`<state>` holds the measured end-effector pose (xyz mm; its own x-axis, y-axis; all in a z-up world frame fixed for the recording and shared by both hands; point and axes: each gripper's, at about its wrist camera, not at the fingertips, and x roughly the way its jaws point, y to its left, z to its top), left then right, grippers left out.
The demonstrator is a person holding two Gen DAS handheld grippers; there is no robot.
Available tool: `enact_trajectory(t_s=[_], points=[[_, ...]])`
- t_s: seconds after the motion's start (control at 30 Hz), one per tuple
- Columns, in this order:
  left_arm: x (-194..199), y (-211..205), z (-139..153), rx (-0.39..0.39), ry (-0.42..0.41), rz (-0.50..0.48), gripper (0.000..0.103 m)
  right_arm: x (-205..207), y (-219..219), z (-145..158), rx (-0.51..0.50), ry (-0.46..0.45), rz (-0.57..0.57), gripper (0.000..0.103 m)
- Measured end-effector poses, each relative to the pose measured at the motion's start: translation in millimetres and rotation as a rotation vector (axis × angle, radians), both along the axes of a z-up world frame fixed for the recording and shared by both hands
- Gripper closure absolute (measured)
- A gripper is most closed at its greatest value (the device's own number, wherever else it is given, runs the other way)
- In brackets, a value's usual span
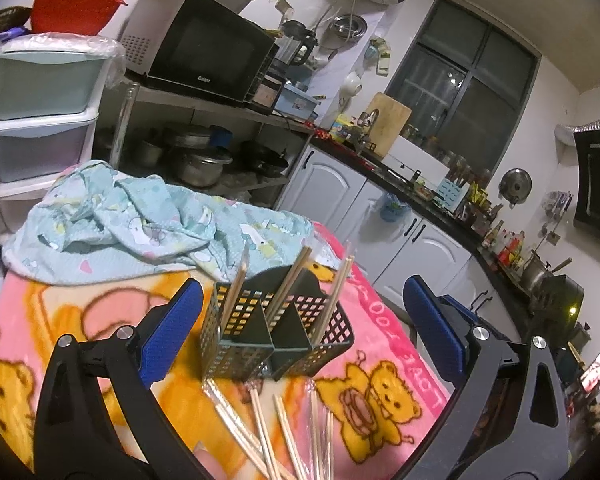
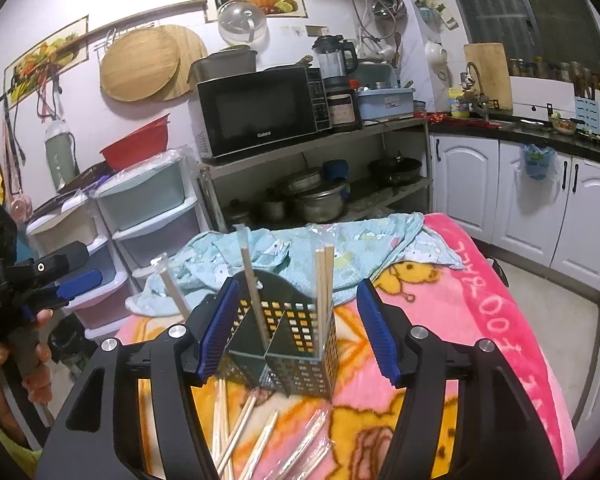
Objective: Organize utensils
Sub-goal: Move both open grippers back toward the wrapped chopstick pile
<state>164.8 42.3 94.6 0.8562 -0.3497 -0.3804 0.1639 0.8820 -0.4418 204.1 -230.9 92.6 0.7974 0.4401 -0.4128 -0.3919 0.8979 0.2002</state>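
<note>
Evidently both tools, left [image 1: 300,320] and right [image 2: 298,328], gaped wide, empty. Loose chopsticks [image 2: 256,432] lay at six o'clock of the caddy [image 2: 284,344], awaiting sorting.

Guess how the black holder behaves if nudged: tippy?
Probably tippy: the holder is tall and narrow on a soft blanket. Likely light, since its walls are perforated. The chopsticks stand well above the rim, raising the load.

My left gripper [image 1: 302,320] and right gripper [image 2: 298,330] share black plastic arms, silver screws and ribbed blue pads [image 2: 216,330].
</note>
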Motion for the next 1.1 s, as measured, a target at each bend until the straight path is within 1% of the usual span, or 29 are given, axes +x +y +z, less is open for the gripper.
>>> enact_trajectory(t_s=[0.27, 0.57, 0.93, 1.1], points=[[-10, 3, -13, 0.016, 0.025, 0.013, 0.011, -13, 7, -8, -0.039, 0.014, 0.030, 0.044], [-15, 6, -28, 0.031, 0.064, 0.024, 0.011, -25, 18, -23, -0.077, 0.047, 0.069, 0.044], [-20, 3, -54, 0.080, 0.121, 0.024, 0.011, -35, 28, -41, -0.118, 0.084, 0.107, 0.044], [-22, 1, -65, 0.103, 0.150, 0.023, 0.011, -39, 32, -53, -0.140, 0.114, 0.122, 0.044]])
